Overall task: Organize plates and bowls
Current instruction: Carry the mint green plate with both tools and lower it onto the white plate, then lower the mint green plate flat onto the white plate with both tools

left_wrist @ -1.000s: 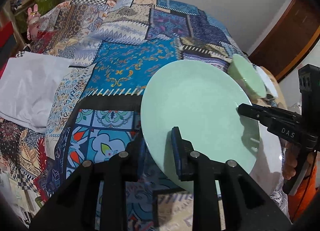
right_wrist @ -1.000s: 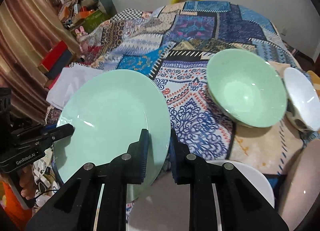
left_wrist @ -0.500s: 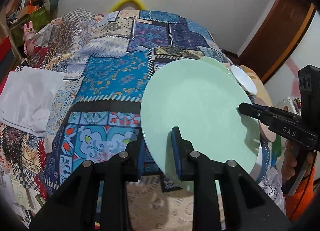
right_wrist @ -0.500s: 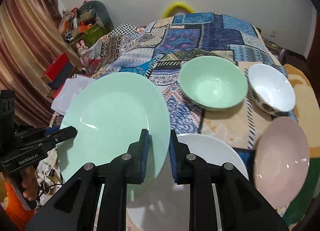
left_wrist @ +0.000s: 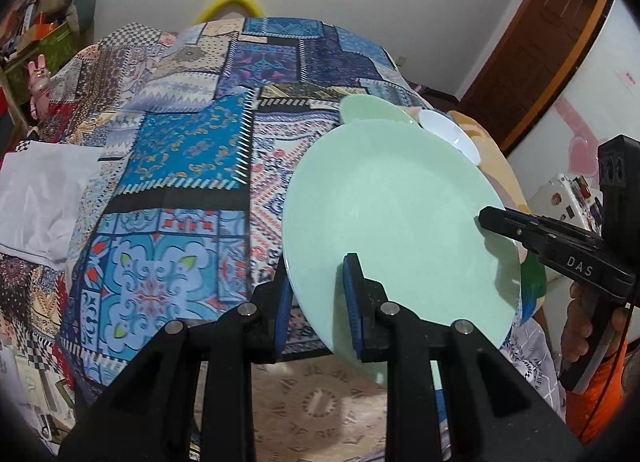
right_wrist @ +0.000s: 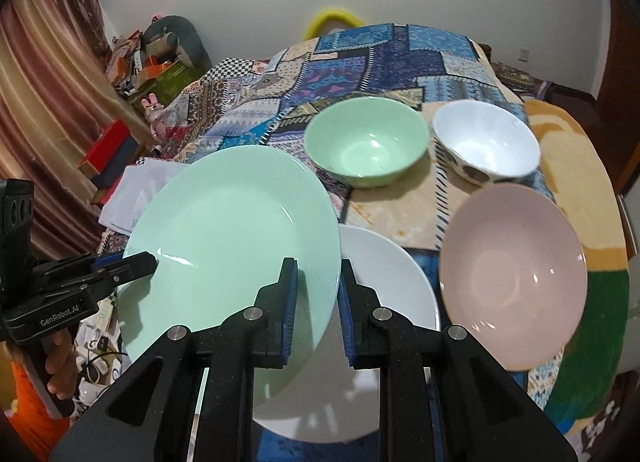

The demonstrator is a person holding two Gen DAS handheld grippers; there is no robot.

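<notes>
A large mint-green plate (left_wrist: pixel 392 217) (right_wrist: pixel 236 238) is held in the air above the bed by both grippers. My left gripper (left_wrist: pixel 316 302) is shut on its near rim; it also shows in the right wrist view (right_wrist: pixel 136 262). My right gripper (right_wrist: pixel 316 306) is shut on the opposite rim and shows in the left wrist view (left_wrist: pixel 492 217). Below lie a white plate (right_wrist: pixel 384 274), a pink bowl (right_wrist: pixel 512 274), a green bowl (right_wrist: pixel 366 141) and a white patterned bowl (right_wrist: pixel 486 141).
The dishes rest on a patchwork quilt (left_wrist: pixel 188 157) over a bed. A white folded cloth (left_wrist: pixel 40 197) lies at the left. Clutter and boxes (right_wrist: pixel 148 61) stand by a curtain. A wooden door (left_wrist: pixel 536 53) is at the right.
Both grippers have risen with the green plate still held between them. The bowls and the white plate below now show from higher up.
</notes>
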